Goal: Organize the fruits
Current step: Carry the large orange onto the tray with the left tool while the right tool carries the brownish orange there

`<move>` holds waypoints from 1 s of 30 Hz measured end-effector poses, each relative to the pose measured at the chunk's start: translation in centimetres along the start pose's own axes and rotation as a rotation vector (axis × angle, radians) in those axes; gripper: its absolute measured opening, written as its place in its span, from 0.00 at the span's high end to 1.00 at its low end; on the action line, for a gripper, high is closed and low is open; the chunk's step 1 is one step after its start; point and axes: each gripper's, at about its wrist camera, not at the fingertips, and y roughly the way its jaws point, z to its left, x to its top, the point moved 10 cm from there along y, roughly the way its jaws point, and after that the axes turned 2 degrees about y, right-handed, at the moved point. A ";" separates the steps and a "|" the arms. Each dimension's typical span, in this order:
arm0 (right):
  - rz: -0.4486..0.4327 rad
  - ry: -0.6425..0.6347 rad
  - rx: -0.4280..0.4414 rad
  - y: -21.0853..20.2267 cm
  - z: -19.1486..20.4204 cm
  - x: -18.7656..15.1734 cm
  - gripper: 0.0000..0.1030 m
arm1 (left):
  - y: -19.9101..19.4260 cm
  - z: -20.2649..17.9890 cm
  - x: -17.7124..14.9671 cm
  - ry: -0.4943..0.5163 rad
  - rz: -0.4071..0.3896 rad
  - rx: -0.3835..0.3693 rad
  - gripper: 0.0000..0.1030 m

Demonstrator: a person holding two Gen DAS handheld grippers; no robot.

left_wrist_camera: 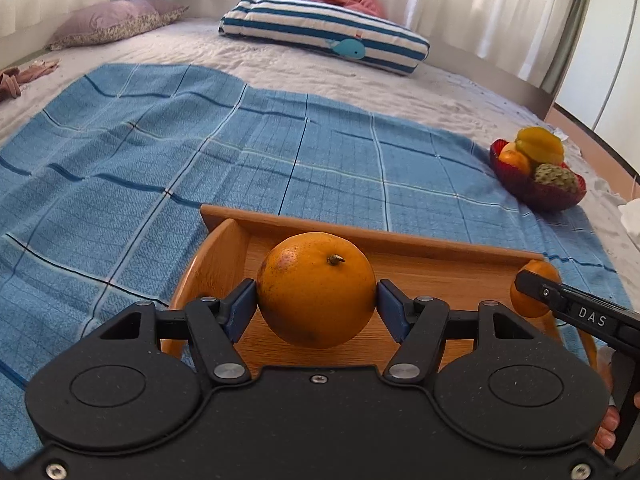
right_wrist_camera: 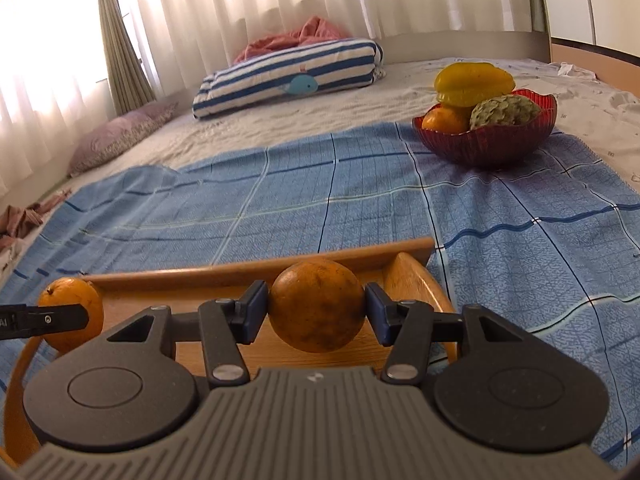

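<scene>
- We hold one orange in each tool: the left gripper [left_wrist_camera: 316, 306] is clamped on the larger orange [left_wrist_camera: 316, 290], its blue pads [left_wrist_camera: 242, 308] pressing the fruit's two sides at the widest part, so the round surface cannot roll out
- The right gripper [right_wrist_camera: 316, 314] is likewise closed on the darker orange [right_wrist_camera: 318, 306], pads against opposite flanks
- Both fruits hang over the wooden tray [left_wrist_camera: 400, 240], which lies on the blue checked cloth [left_wrist_camera: 160, 152]; whether either orange touches the tray floor we cannot tell
- The tray's raised back rail and curved end walls would, in our judgement, stop round fruit from rolling off the soft bed
- The red bowl [right_wrist_camera: 484, 144] stands well apart on the far right of the cloth, holding a star fruit [right_wrist_camera: 474, 82], a custard apple [right_wrist_camera: 504, 112] and a further orange [right_wrist_camera: 444, 120]
- We judge the step in hand to be sorting oranges into the tray, one pair at a time, side by side and apart from each other
</scene>
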 end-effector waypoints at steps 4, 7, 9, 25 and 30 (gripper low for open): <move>0.029 -0.038 -0.034 0.6 0.4 -0.3 0.45 | 1.0 0.4 -0.5 0.003 0.022 0.015 0.39; 0.030 -0.051 -0.043 0.6 0.6 -0.4 0.45 | 1.2 0.4 -0.5 0.007 0.019 0.019 0.39; 0.032 -0.055 -0.044 0.6 0.5 -0.3 0.45 | 1.0 0.3 -0.5 0.007 0.019 0.020 0.39; 0.058 -0.127 -0.039 0.5 1.2 -0.4 0.43 | 1.0 0.1 -0.4 0.047 0.032 0.012 0.38; 0.043 -0.121 -0.034 0.0 1.2 -0.2 0.28 | -0.1 -0.1 0.3 0.092 -0.026 0.041 0.24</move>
